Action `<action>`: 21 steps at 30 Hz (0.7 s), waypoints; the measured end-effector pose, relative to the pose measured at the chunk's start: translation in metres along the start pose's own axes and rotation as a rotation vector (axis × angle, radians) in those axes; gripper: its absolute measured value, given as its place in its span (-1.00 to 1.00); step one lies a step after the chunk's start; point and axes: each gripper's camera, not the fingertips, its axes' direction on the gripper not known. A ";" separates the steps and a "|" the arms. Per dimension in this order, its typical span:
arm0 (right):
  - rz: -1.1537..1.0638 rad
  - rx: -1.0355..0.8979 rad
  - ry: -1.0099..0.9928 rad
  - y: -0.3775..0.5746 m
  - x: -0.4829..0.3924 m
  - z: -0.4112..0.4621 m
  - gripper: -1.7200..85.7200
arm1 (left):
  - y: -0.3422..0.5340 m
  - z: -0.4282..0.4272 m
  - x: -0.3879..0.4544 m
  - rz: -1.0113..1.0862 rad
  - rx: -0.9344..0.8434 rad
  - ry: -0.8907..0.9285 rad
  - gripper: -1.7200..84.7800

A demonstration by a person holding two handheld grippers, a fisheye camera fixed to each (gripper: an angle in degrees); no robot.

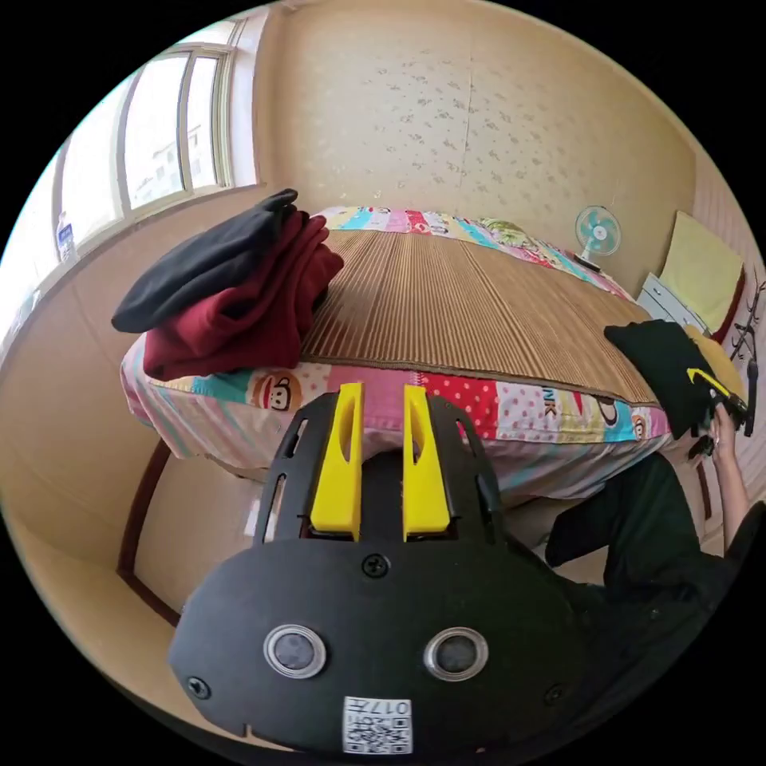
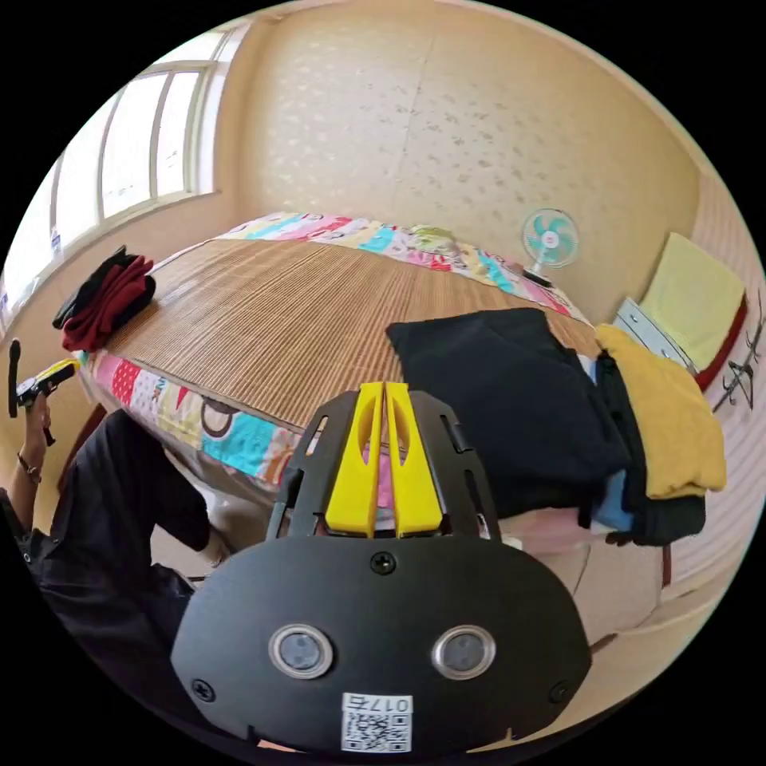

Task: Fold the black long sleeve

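Daylight pours in through the window (image 1: 152,152) on my left, so bright that the panes wash out to near white. The room is evenly lit, warm on the wall (image 2: 447,136), with only soft shadows. My fisheye lenses bend everything: the bed (image 1: 447,295) bulges into a dome, and straight edges curve toward the black rim. The centre is sharp; detail smears slightly at the edges. Dark cloth loses its folds to flat black.
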 end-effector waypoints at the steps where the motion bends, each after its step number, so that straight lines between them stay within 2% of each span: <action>1: 0.117 0.033 0.033 0.009 0.024 -0.013 -0.88 | 0.002 0.006 -0.005 -0.073 0.036 0.122 -0.81; 3: 0.277 0.072 0.068 0.025 0.055 -0.027 -0.84 | 0.003 0.019 -0.006 -0.126 0.047 0.268 -0.81; 6: 0.400 0.104 0.036 0.040 0.082 -0.038 -0.80 | 0.003 0.037 0.009 -0.149 0.005 0.341 -0.80; 10: 0.390 0.136 0.011 0.023 0.075 -0.043 -0.77 | 0.010 0.046 0.037 -0.069 -0.015 0.521 -0.78; 16: 0.293 0.273 0.045 -0.020 0.027 -0.066 -0.72 | 0.017 0.044 0.045 0.008 -0.048 0.659 -0.78; 18: 0.263 0.228 0.048 -0.040 0.022 -0.056 -0.71 | 0.017 0.045 0.040 0.010 -0.061 0.675 -0.78; 21: 0.267 0.013 -0.002 -0.072 0.033 -0.007 -0.71 | 0.015 0.051 0.030 0.018 -0.093 0.718 -0.78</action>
